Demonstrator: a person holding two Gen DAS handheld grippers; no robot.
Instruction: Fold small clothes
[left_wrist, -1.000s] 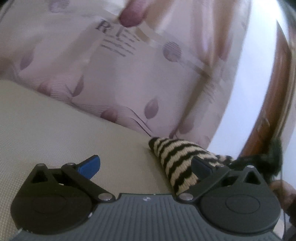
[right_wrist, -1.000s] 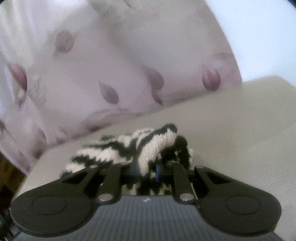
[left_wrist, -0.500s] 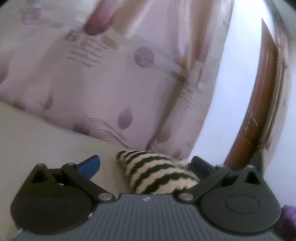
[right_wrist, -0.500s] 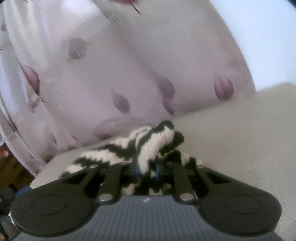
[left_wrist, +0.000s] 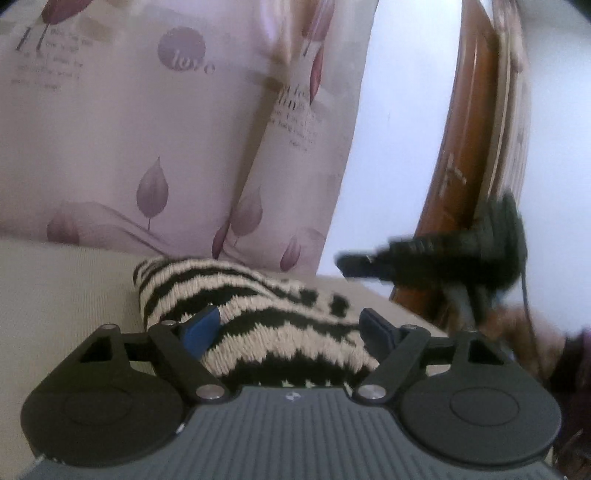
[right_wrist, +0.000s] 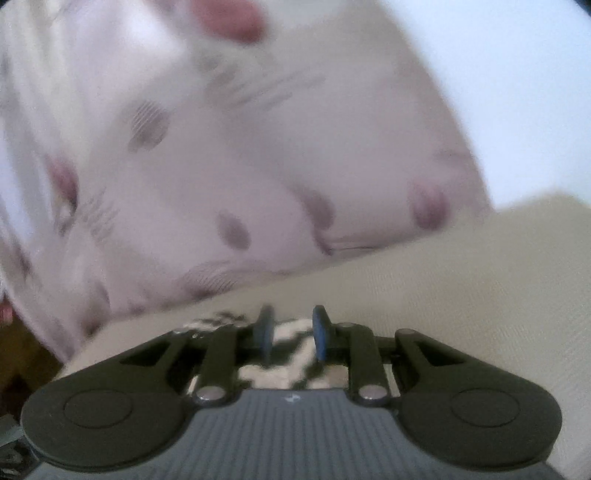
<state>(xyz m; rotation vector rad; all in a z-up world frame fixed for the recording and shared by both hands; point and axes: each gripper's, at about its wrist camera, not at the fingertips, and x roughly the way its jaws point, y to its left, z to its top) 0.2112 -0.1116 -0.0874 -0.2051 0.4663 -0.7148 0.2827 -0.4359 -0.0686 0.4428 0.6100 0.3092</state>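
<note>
A small black-and-cream striped knit garment (left_wrist: 266, 317) lies on the beige cushion (left_wrist: 66, 291). My left gripper (left_wrist: 291, 325) is open, its blue pads spread wide on either side of the garment. The right gripper shows in this view as a blurred black shape (left_wrist: 436, 254) above the garment's right end. In the right wrist view, my right gripper (right_wrist: 291, 328) has its pads slightly apart with the garment (right_wrist: 280, 354) just below and between them; the view is blurred.
A pink leaf-print cushion (left_wrist: 147, 129) stands behind the garment as a backrest, and it also shows in the right wrist view (right_wrist: 221, 166). A brown wooden frame (left_wrist: 458, 166) and a white wall (left_wrist: 391, 129) are at the right.
My left gripper has moved right over the garment, which now lies between its pads. My right gripper has opened a little, let the bunched knit drop and lifted away.
</note>
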